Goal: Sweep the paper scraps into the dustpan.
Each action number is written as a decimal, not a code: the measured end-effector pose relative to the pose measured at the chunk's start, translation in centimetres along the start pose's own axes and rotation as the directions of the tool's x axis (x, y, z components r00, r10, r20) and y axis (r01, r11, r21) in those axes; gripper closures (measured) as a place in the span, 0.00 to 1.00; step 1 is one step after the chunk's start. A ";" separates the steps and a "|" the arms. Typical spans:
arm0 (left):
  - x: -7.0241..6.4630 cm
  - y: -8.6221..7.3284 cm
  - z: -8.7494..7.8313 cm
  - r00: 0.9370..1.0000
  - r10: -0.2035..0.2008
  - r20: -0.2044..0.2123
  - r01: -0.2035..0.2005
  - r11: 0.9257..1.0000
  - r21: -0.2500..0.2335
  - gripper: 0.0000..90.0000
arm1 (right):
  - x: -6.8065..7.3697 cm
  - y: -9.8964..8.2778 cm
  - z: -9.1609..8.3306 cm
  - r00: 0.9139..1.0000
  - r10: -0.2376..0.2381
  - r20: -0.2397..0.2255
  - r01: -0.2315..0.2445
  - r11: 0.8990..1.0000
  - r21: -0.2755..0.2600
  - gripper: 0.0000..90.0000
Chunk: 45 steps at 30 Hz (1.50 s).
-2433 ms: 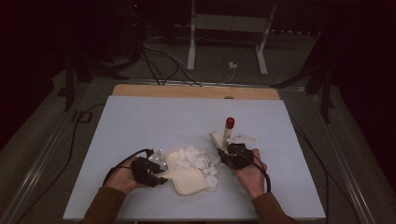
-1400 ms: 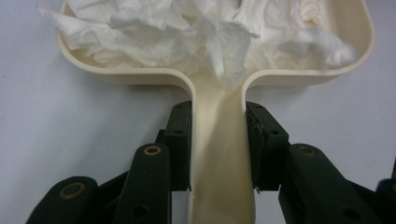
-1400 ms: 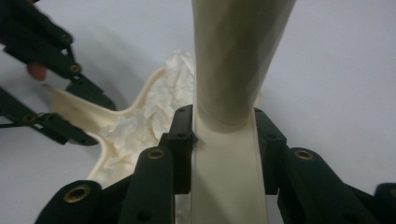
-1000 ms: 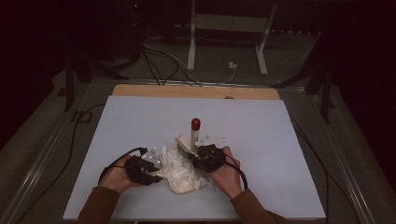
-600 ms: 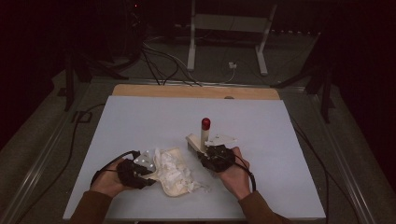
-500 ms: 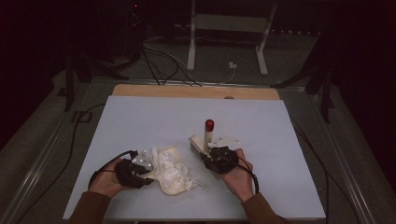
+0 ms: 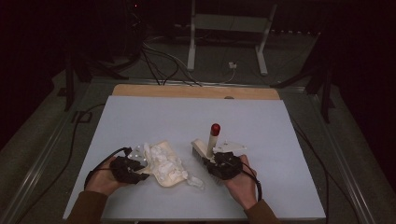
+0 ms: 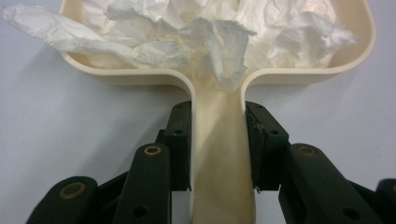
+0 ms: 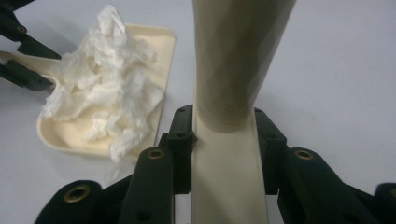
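A: Where are the things now?

B: The dustpan [image 7: 164, 169] lies on the table [image 7: 140, 116] near its front edge, left of the middle. The left gripper [image 8: 217, 154] is clenched on the dustpan's flat handle. Crumpled paper [image 8: 210, 37] fills the pan, and some pieces hang over its rim.

A: And the other hand?

B: The right gripper [image 9: 223, 154] is grasping the brush [image 7: 209, 147] by its cream handle. The brush stands just to the right of the dustpan, apart from it, with the red tip [image 7: 215, 128] pointing up and away from the front edge.

A: What can go wrong from here?

B: I think the paper is the risk. It is light and piled high, so if the left gripper tilts or lifts the pan quickly, pieces can slide out onto the table. One strip [image 7: 194, 181] already lies over the right rim. Also, if the brush pushes too hard against the pan, the thin handle may twist between the jaws.
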<state>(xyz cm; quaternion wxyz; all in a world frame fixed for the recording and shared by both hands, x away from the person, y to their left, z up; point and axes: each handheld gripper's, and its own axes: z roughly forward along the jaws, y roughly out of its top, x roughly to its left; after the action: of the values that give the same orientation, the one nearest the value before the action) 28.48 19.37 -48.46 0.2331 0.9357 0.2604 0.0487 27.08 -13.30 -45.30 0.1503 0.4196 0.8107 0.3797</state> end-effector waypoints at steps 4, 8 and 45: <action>-0.6 -0.2 -0.2 0.999 0.037 0.018 -0.037 0.999 0.010 0.74 | 0.5 -0.1 0.2 1.000 -0.002 -0.006 0.002 1.000 0.001 0.74; -1.0 -0.9 -0.8 0.998 0.056 0.030 -0.057 0.998 0.019 0.74 | 0.6 -0.2 0.3 1.000 -0.004 -0.010 0.004 1.000 0.008 0.74; -3.9 -1.4 -0.6 0.991 0.127 0.051 -0.129 0.991 0.025 0.74 | 6.0 0.6 3.7 0.995 0.060 -0.079 -0.061 0.998 -0.014 0.75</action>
<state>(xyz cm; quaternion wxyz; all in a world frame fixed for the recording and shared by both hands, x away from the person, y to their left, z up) 24.35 18.71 -48.45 0.2227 0.9546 0.1946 0.0367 25.88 -6.46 -46.85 0.1101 0.4275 0.7996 0.4071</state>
